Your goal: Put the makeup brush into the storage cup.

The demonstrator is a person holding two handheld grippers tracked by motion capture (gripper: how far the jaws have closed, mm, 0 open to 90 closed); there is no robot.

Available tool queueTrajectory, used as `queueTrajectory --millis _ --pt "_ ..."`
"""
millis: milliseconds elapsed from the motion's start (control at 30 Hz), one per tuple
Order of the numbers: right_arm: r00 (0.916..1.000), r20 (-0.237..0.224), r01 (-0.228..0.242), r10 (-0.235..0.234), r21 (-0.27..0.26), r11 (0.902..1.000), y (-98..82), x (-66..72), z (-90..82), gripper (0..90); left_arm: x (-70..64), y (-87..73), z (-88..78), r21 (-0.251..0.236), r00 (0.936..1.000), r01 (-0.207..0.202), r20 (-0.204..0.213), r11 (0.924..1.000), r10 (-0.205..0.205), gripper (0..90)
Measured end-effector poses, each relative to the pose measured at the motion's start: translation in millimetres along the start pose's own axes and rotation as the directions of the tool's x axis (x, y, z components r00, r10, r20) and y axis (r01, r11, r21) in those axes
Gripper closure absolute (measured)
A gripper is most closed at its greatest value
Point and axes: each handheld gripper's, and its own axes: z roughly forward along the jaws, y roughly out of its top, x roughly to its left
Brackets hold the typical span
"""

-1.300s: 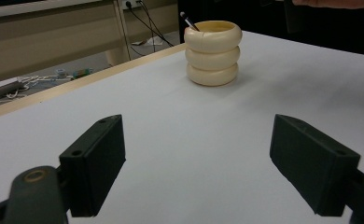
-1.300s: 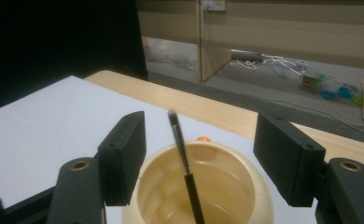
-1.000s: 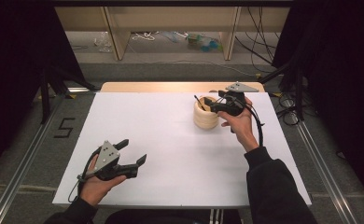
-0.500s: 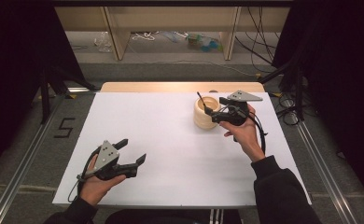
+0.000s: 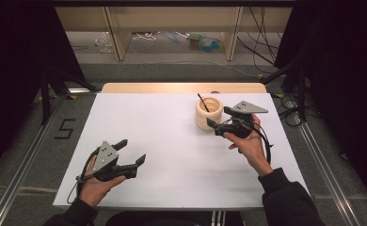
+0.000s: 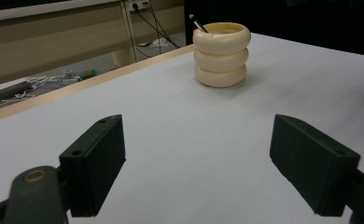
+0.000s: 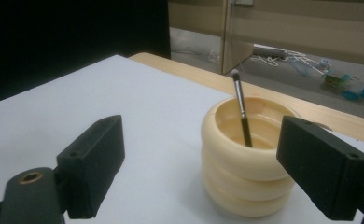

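Note:
A cream cup (image 5: 209,115) made of three stacked rings stands at the back right of the white table (image 5: 172,141). A thin black brush (image 5: 203,102) leans inside it, bristles up. My right gripper (image 5: 218,117) hovers just right of the cup, open; its jaws have just been opening and nothing is between them. In the right gripper view the cup (image 7: 245,163) and brush (image 7: 241,107) stand just beyond the right gripper (image 7: 213,168). My left gripper (image 5: 131,151) rests open at the front left, far from the cup (image 6: 221,53); the left gripper (image 6: 213,168) holds nothing.
A wooden strip (image 5: 181,87) edges the table's far side. Behind it stand shelf legs (image 5: 118,33) and loose cables (image 5: 261,42) on the floor. Metal rails (image 5: 26,165) run along both sides, with a "5" mark (image 5: 65,128) on the left floor.
My right gripper has drawn back from above the cup toward the near right, its jaws spreading wider. The brush stays leaning in the cup. The left hand has not moved.

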Motion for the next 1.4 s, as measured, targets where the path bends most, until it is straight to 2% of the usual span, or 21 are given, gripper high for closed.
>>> queueTrajectory --millis 67,100,133,333,367,400,467,500,533,667,700,800,867,900,933,1067,1133,1167,1267,1333,1400 --pt "0.9999 -0.013 -0.011 0.011 0.007 0.9999 -3.1 2.8 -3.3 16.4 -0.1 0.1 0.0 -0.002 1.0000 0.004 0.001 1.0000 -0.004 18.1" --pt "0.9999 -0.013 -0.001 0.001 -0.012 0.9999 -4.7 3.1 -3.5 16.4 0.0 0.1 -0.1 -0.002 1.0000 0.004 0.000 1.0000 -0.004 18.1" --pt "0.9999 -0.014 -0.001 0.001 0.001 1.0000 -5.7 4.1 -5.6 16.2 0.2 0.1 -0.1 -0.002 1.0000 0.004 0.000 1.0000 -0.004 18.1" --pt "0.9989 -0.046 0.003 -0.004 -0.022 0.9998 -11.7 8.9 -14.7 16.1 0.8 0.0 -0.4 -0.004 0.9999 0.012 -0.003 0.9999 -0.012 18.1" --pt "0.9987 -0.051 0.004 -0.005 -0.011 0.9999 -12.1 10.0 -16.9 16.1 0.8 0.1 -0.4 -0.004 0.9999 0.011 -0.003 0.9999 -0.011 18.1" --pt "0.9984 -0.057 0.006 -0.008 -0.032 0.9995 -13.2 11.1 -17.3 16.1 0.8 0.1 -0.4 -0.005 0.9999 0.012 -0.002 0.9999 -0.012 18.1" --pt "0.9982 -0.060 0.007 -0.009 -0.038 0.9993 -14.7 13.1 -19.8 16.1 1.0 0.2 -0.5 -0.004 1.0000 0.006 -0.002 1.0000 -0.006 18.2" --pt "0.9973 -0.073 -0.011 0.009 -0.018 0.9998 -15.5 15.1 -22.0 16.1 1.0 0.2 -0.4 -0.004 1.0000 0.006 -0.003 1.0000 -0.007 18.2" --pt "0.9978 -0.066 0.008 -0.010 -0.030 0.9995 -16.4 15.2 -22.1 16.1 0.8 0.0 -0.3 -0.003 0.9999 0.012 -0.003 0.9999 -0.012 18.2" --pt "0.9968 -0.079 -0.007 0.007 0.002 1.0000 -20.5 19.9 -25.3 16.2 0.9 0.1 -0.4 -0.007 0.9999 0.015 -0.003 0.9999 -0.015 18.2" --pt "0.9966 -0.082 -0.010 0.008 -0.015 0.9998 -22.0 20.6 -24.4 16.2 1.0 0.1 -0.3 -0.007 0.9999 0.015 -0.004 0.9999 -0.015 18.2" --pt "0.9956 -0.093 -0.011 0.012 0.008 0.9999 -24.8 22.1 -26.4 16.2 0.8 0.0 -0.4 -0.007 0.9999 0.015 -0.004 0.9999 -0.015 18.2" --pt "0.9950 -0.097 -0.022 0.021 -0.005 0.9998 -27.1 23.0 -26.5 16.2 0.8 0.1 -0.4 -0.006 0.9999 0.014 -0.003 0.9999 -0.014 18.2" --pt "0.9959 -0.090 -0.009 0.007 -0.017 0.9998 -28.0 22.6 -26.1 16.2 0.8 0.1 -0.5 -0.006 0.9999 0.013 -0.003 0.9999 -0.014 18.2" --pt "0.9957 -0.092 -0.009 0.009 -0.001 1.0000 -28.2 22.7 -27.8 16.2 0.9 0.2 -0.6 -0.007 0.9999 0.012 -0.004 0.9999 -0.012 18.2" --pt "0.9907 -0.123 -0.059 0.058 -0.001 0.9983 -31.0 23.3 -29.4 16.2 1.0 1.0 -1.3 -0.013 0.9996 0.027 0.004 0.9996 -0.027 18.2" --pt "0.9932 -0.109 -0.043 0.040 -0.018 0.9989 -32.3 22.5 -30.1 16.2 1.1 0.7 -1.2 -0.012 0.9995 0.030 0.004 0.9995 -0.030 18.2" --pt "0.9918 -0.115 -0.055 0.055 0.005 0.9985 -32.6 23.2 -31.9 16.2 1.3 0.6 -1.0 -0.013 0.9995 0.031 0.005 0.9994 -0.031 18.2" --pt "0.9915 -0.117 -0.058 0.057 -0.003 0.9983 -34.8 23.5 -32.9 16.2 1.2 0.6 -0.9 -0.014 0.9995 0.032 0.005 0.9994 -0.032 18.2" --pt "0.9935 -0.106 -0.041 0.040 0.000 0.9992 -35.3 23.6 -34.5 16.2 1.0 0.5 -1.1 -0.012 0.9995 0.033 0.005 0.9994 -0.033 18.2" --pt "0.9915 -0.119 -0.052 0.053 0.011 0.9986 -35.9 25.8 -36.0 16.2 1.0 0.5 -1.2 -0.013 0.9994 0.034 0.004 0.9994 -0.034 18.2"
